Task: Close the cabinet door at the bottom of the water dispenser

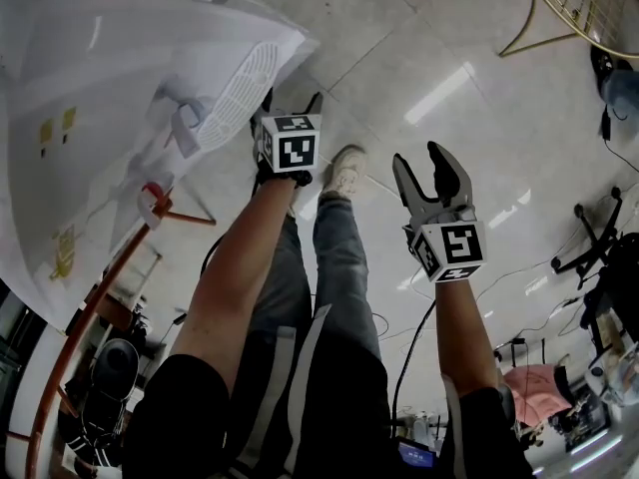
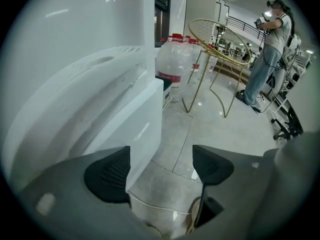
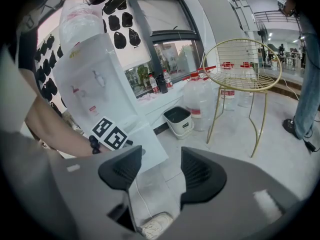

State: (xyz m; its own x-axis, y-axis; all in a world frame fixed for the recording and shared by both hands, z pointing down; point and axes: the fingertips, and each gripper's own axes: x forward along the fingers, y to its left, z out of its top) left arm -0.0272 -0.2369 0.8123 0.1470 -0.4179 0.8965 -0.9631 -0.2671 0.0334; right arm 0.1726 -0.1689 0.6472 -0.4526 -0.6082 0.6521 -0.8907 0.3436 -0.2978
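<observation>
We seem to be in an office or lab hall: glossy tiled floor [image 1: 454, 83], a water dispenser [image 3: 92, 91], spare water jugs [image 2: 175, 61], a wire chair [image 3: 243, 66], rolling office chairs [image 2: 286, 126].

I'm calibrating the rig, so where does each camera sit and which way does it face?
Head view: on the person's head, facing steeply down at the tiled floor; forearms, legs, a shoe, left gripper and right gripper show.
Left gripper view: on the left gripper, looking along its open jaws past the cabinet door; only its pads show.
Right gripper view: on the right gripper, facing the water dispenser; the left forearm shows.
Shared: both gripper views catch the gold wire chair and water jugs.
</observation>
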